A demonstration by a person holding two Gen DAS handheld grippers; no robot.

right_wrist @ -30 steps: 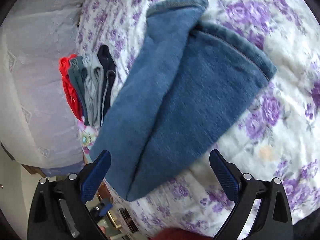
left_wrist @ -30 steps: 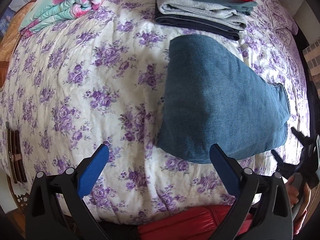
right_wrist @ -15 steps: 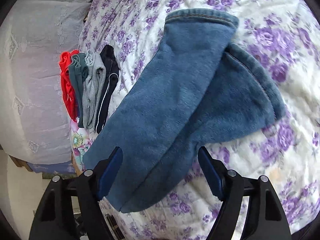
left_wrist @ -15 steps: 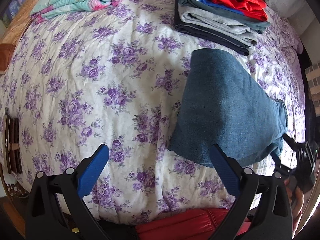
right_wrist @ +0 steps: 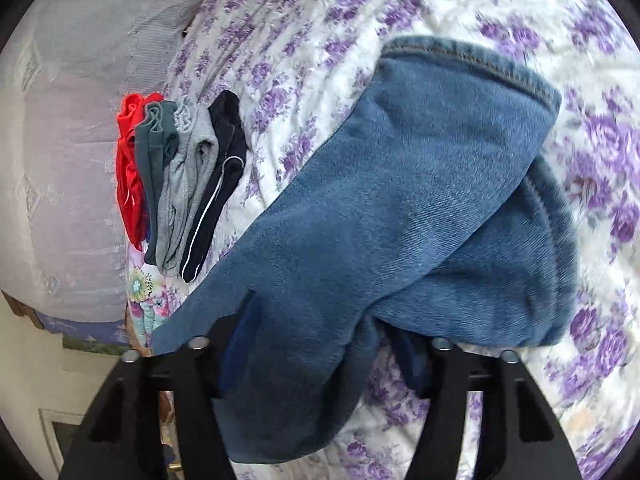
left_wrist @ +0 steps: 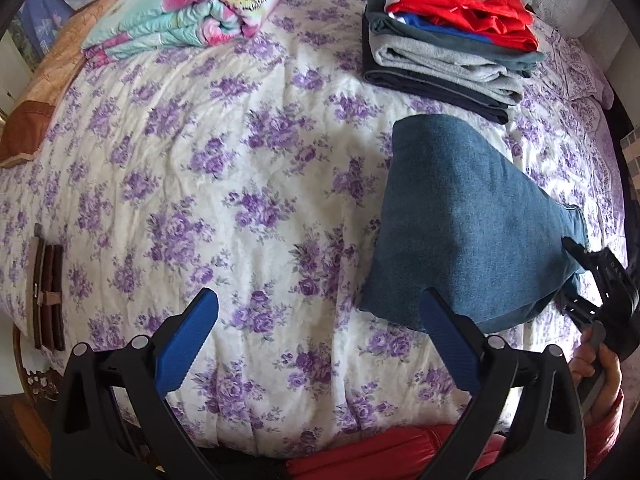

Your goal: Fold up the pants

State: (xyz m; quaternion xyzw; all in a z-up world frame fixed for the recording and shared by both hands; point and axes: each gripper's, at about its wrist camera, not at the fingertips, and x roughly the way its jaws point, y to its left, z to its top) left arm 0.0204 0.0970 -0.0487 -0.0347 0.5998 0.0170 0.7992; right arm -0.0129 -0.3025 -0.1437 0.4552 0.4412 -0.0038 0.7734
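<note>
The right hand-held gripper [right_wrist: 316,364] is closing around the folded jeans' [right_wrist: 400,208] near edge.

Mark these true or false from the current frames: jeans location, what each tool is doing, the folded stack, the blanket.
1. The blue jeans lie on the floral bedspread. True.
2. The left tool grips the jeans. False: open over bare bedspread.
3. The right tool has denim between its fingers. True; its jaws are closing.
4. The stack of folded clothes has jeans on top. False: a red garment tops it.
5. A rolled colourful blanket lies on the bed. True.
</note>
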